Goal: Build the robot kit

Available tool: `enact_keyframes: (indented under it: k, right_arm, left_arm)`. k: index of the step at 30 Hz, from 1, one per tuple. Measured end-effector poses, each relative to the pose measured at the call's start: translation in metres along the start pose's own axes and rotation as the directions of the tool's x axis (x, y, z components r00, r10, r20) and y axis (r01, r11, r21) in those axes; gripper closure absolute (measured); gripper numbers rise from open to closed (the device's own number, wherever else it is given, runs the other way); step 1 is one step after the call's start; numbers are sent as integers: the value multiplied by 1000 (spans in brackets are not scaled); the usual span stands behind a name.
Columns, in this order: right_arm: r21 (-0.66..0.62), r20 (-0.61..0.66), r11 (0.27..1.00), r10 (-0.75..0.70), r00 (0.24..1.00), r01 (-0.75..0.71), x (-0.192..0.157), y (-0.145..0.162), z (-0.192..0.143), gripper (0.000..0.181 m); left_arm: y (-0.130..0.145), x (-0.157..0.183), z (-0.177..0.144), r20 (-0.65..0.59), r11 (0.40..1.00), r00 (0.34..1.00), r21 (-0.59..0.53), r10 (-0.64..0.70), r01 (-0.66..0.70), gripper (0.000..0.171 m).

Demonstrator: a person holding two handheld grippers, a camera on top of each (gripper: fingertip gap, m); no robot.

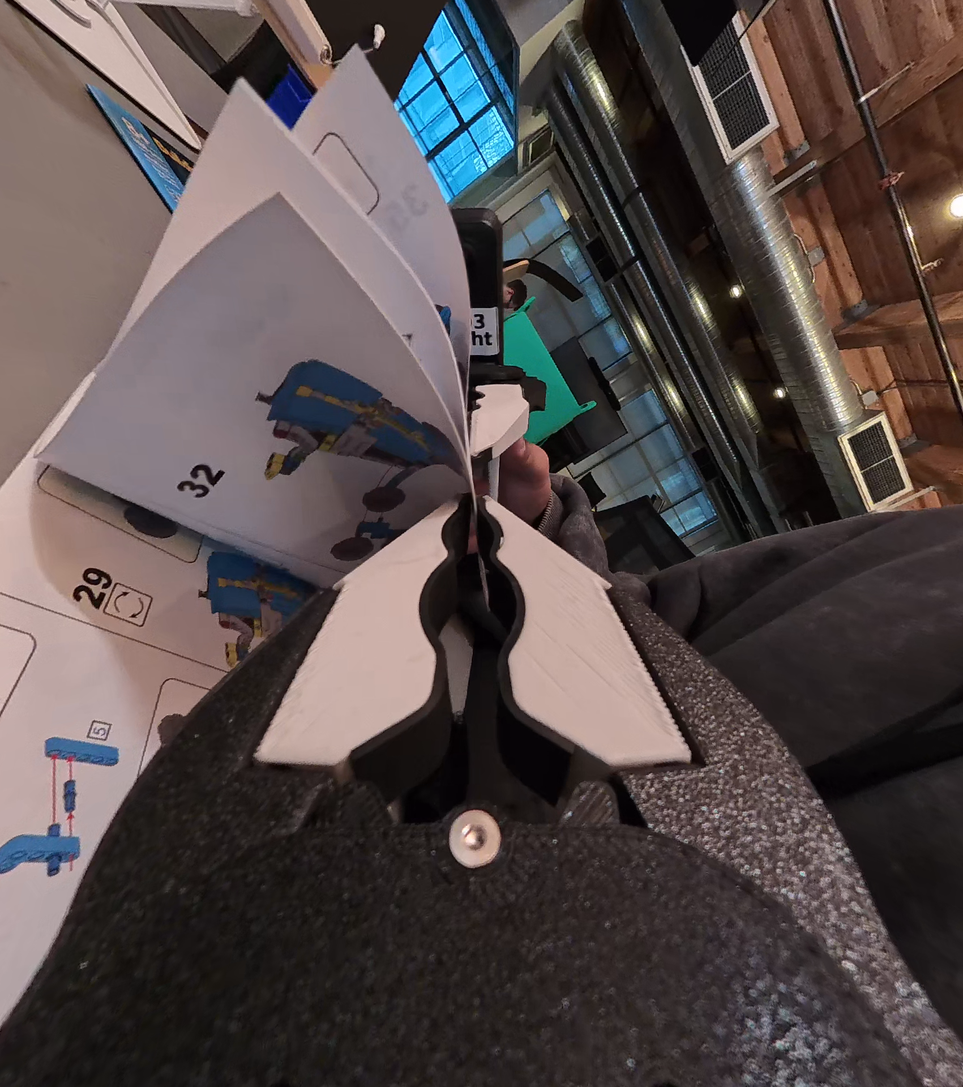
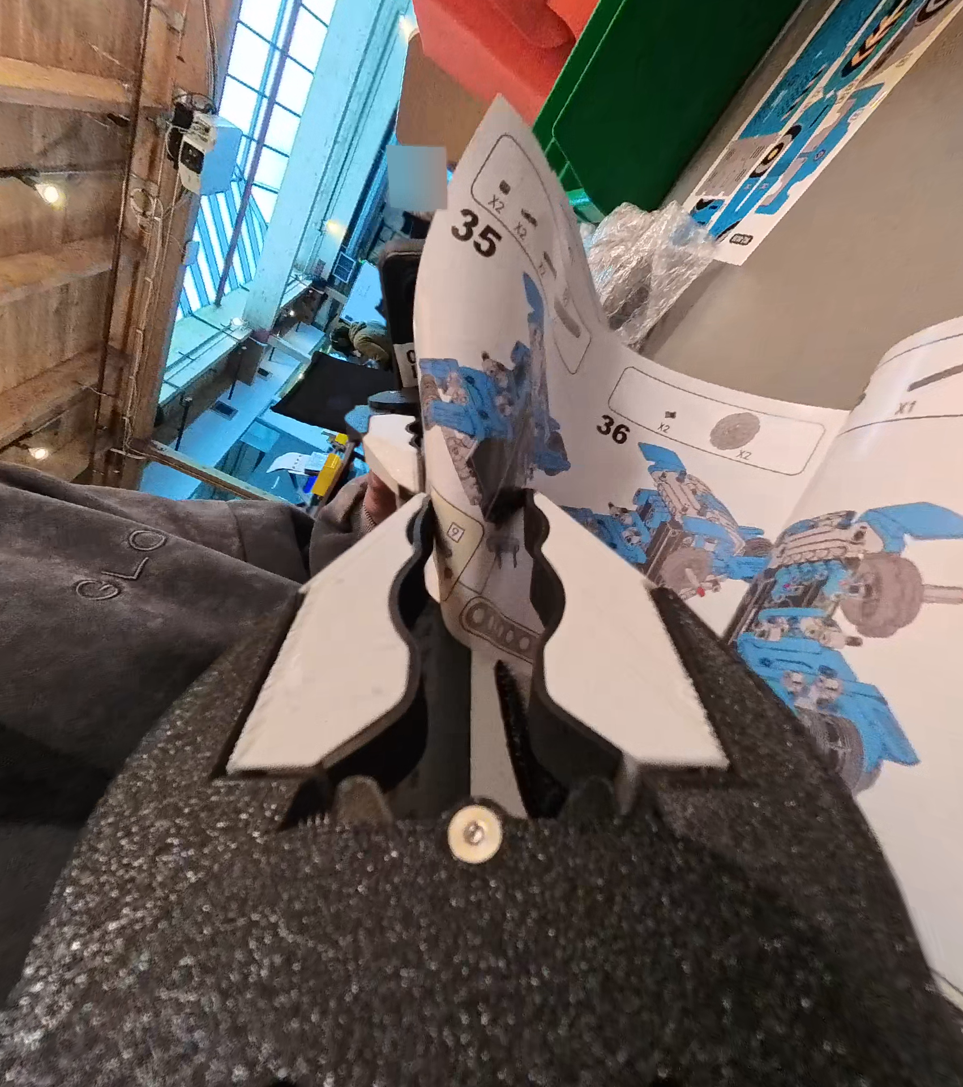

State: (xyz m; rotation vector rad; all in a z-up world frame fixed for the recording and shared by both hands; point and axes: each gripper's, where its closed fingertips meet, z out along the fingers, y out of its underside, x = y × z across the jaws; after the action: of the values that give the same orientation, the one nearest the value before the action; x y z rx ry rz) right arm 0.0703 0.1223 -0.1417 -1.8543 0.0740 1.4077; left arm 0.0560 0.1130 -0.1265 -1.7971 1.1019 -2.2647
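An open building-instruction booklet [image 1: 220, 364] lies on a grey table [image 1: 26, 264], with several pages fanned upward. My left gripper [image 1: 474, 506] is shut on the lifted pages' edge. The right gripper [image 1: 496, 423] shows just beyond, on the far side of the pages. In the right wrist view a raised, curled page [image 2: 502, 329] passes between the jaws of my right gripper [image 2: 480, 500], which stand apart around it. The left gripper [image 2: 393, 462] shows behind that page, at its edge. The booklet's flat pages [image 2: 908, 529] spread to the right.
A green bin [image 2: 643, 106] and a red bin [image 2: 485, 53] stand at the table's far side, by a clear bag of parts [image 2: 637, 259] and a blue printed sheet [image 2: 808, 117]. A person's dark grey sleeve [image 2: 85, 588] is close beside the grippers.
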Motion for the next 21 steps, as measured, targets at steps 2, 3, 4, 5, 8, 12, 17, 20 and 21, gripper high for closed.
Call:
enact_keyframes:
  k: [2,3,4,5,8,12,17,20,21]
  right_arm:
    - [-1,0,1000,4,1000,-4,1,0,0,152]
    - [-4,1,1000,3,1000,-3,1,1,0,152]
    - [-8,5,1000,1,1000,-1,0,1,0,152]
    - [-9,9,1000,3,1000,-3,0,2,1,152]
    - [-5,25,1000,11,1000,-11,-1,2,0,154]
    - [32,25,999,32,999,-33,2,-5,-10,162]
    - [175,-87,983,-32,996,47,5,-39,-53,159]
    - [144,-123,975,-152,981,169,-23,-45,-62,119]
    - [52,-151,975,-206,967,216,-25,-35,-54,107]
  left_arm:
    - [1,-1,0,13,1000,1000,-2,21,-21,171]
    - [1,-1,0,14,999,999,-5,31,-31,171]
    - [2,0,-1,15,999,999,-8,39,-39,171]
    - [2,-1,-1,19,999,999,-9,46,-46,171]
    - [4,-1,-2,19,999,999,-14,42,-42,171]
    - [6,-4,-5,30,999,999,-16,32,-32,171]
    - [1,2,-6,0,1000,1000,8,30,-30,171]
    - [-3,8,4,-36,999,999,2,33,-33,171]
    - [-4,11,9,-49,999,998,-9,44,-44,171]
